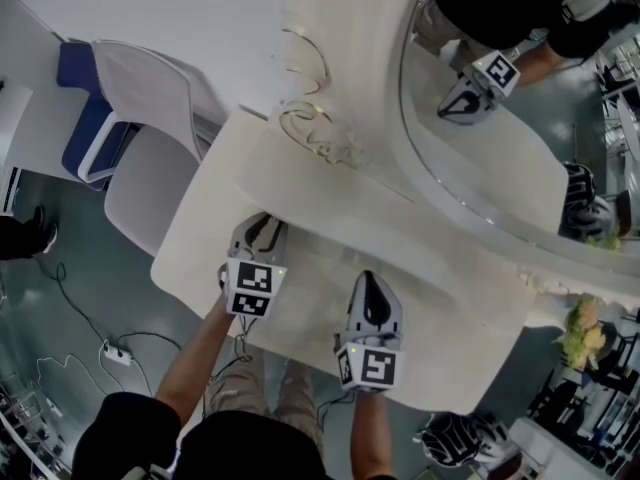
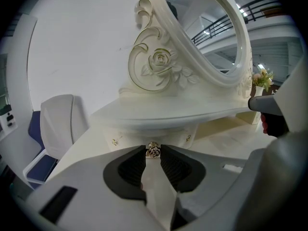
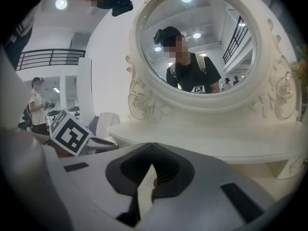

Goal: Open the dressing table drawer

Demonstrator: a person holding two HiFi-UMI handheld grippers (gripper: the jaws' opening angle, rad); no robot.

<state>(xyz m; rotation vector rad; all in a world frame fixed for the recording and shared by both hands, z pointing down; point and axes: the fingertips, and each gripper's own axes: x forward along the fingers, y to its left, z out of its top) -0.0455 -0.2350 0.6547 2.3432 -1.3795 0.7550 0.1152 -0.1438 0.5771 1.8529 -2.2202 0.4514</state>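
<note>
The cream dressing table (image 1: pixel 200 230) has a raised shelf with a small drawer front (image 2: pixel 139 137) under it. A gold rose-shaped drawer knob (image 2: pixel 153 150) sits in the middle of that front. My left gripper (image 2: pixel 153 148) is at the knob, and its two dark pads touch the knob on either side. In the head view the left gripper (image 1: pixel 262 232) reaches under the shelf's edge. My right gripper (image 1: pixel 368 288) rests over the tabletop to the right of it, shut with its tips together (image 3: pixel 153 144) and nothing between them.
An oval mirror (image 1: pixel 500 118) in a carved frame stands on the shelf. A white chair (image 1: pixel 150 158) is at the table's left. Two smaller gold knobs (image 2: pixel 114 141) flank the drawer. Flowers (image 1: pixel 585 333) stand at the right end. Cables and a power strip (image 1: pixel 115 353) lie on the floor.
</note>
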